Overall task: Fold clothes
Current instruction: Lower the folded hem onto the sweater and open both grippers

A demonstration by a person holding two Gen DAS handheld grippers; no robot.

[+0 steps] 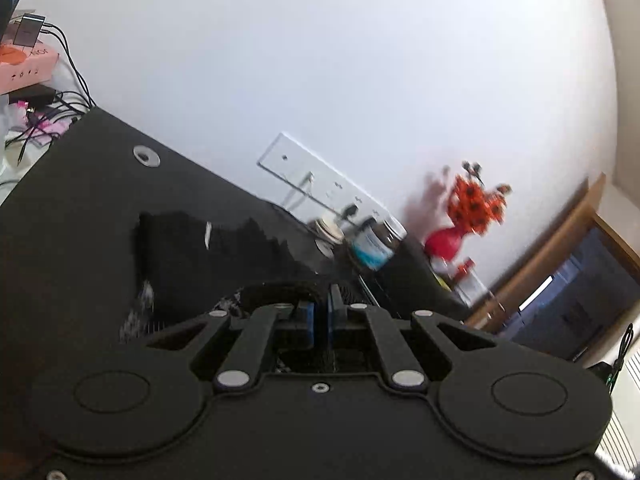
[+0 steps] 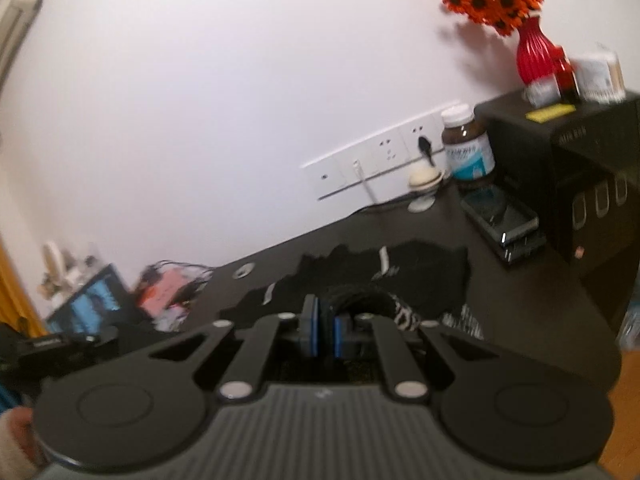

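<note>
A black garment with white markings lies on the dark desk; it also shows in the right wrist view. My left gripper has its blue pads nearly together, with black cloth bunched at the tips. My right gripper is shut on a dark fold of the garment, which bulges up between and beyond its pads. Both grippers are held above the desk and tilted.
A pill bottle, a small white lamp, a black drawer box and a red vase of orange flowers stand at the desk's far right. A wall socket strip is behind. Cables and a pink box lie at the left.
</note>
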